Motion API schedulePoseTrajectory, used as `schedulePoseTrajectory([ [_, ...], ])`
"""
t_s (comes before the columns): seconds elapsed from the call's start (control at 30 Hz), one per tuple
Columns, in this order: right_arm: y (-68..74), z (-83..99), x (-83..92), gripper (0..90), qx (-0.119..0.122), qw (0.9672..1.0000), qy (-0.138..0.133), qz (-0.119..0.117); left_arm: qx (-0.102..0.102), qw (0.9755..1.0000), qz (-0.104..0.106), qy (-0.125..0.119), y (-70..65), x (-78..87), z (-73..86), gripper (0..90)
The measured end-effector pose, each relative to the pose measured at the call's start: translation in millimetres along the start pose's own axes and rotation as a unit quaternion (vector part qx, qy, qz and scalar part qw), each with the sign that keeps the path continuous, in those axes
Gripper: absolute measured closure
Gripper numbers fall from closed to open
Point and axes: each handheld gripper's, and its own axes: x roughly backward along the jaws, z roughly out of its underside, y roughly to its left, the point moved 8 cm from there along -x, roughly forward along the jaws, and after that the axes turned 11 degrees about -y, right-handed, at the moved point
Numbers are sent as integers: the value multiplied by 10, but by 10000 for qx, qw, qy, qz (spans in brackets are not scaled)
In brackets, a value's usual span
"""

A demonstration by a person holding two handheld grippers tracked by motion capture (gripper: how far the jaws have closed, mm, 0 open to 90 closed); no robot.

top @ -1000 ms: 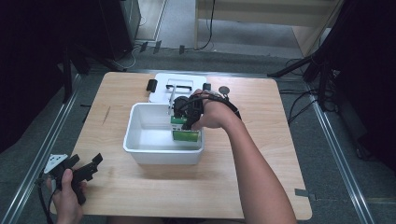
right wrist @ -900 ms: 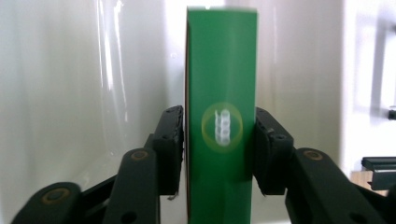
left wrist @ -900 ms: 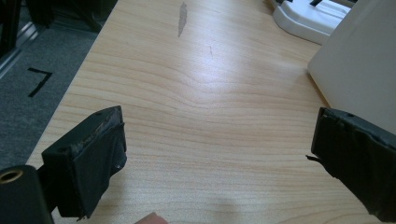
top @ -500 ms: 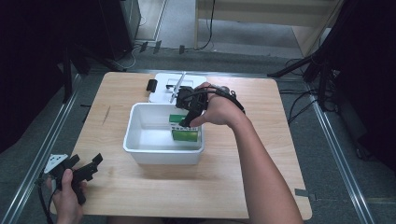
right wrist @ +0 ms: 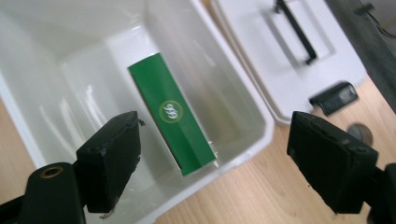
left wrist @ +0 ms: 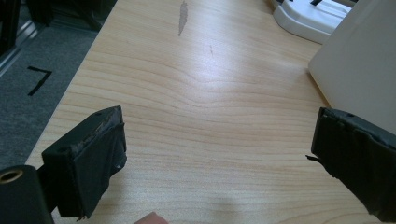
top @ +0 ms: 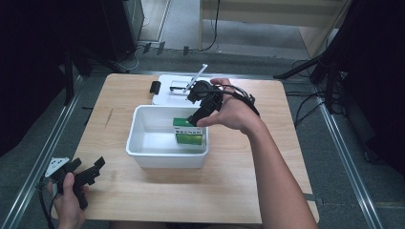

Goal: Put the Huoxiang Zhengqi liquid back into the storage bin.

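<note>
In the white tub [top: 143, 143] lies the green box [right wrist: 175, 119] (job looks done); both grippers, right gripper [top: 200, 107] and left gripper [top: 79, 174], are wide open.

Black left gripper [top: 90, 172] with grey three-cornered plate [top: 56, 166]; black right gripper [top: 201, 110], bare forearms, trailing black cables.

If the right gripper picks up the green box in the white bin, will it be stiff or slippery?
The green box looks like thin printed carton: probably light, fairly stiff, but crushable under hard squeezing. Its glossy faces may slip somewhat.
</note>
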Motion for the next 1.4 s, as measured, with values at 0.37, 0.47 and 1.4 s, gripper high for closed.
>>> schedulePoseTrajectory([
  [0.37,-216,250,264,0,-1019,9916,-697,388,-16,10000,-12,-10,-3,-3,0,40],
  [0.47,-253,314,301,0,-1205,9885,-781,478,-20,10000,-12,-12,-3,-3,0,40],
  [1.4,-669,1382,717,0,-2302,9449,-1730,1556,-89,10000,-13,29,-5,0,6,40],
])
